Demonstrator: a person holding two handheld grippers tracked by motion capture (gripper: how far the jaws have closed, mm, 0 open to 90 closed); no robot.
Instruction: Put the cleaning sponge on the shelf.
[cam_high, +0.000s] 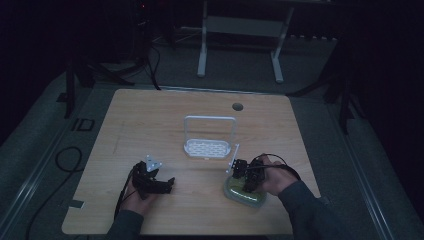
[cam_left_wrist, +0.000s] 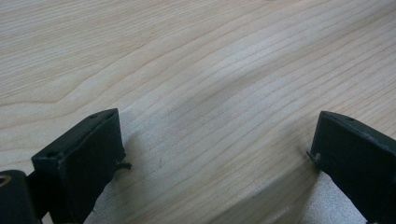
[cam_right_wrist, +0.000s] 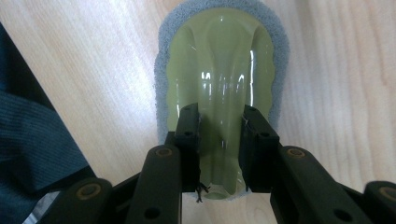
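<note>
Progress is early: the right claw (cam_right_wrist: 219, 140) has clamped the ridge of the green scrubber (cam_right_wrist: 219, 70) at lower right of the surface (cam_high: 150, 115), while the left claw (cam_left_wrist: 219, 154) gapes empty, and the white rack (cam_high: 209, 146) waits.

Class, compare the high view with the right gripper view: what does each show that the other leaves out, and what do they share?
High view alone: the white rack standing mid-table, the left claw resting apart from it, and the floor beyond.

Right gripper view alone: the close detail, the right claw shut on the raised green handle of the scrubber, with a grey pad rimming it.

Both: the wooden table, the scrubber and the right claw on it.
</note>
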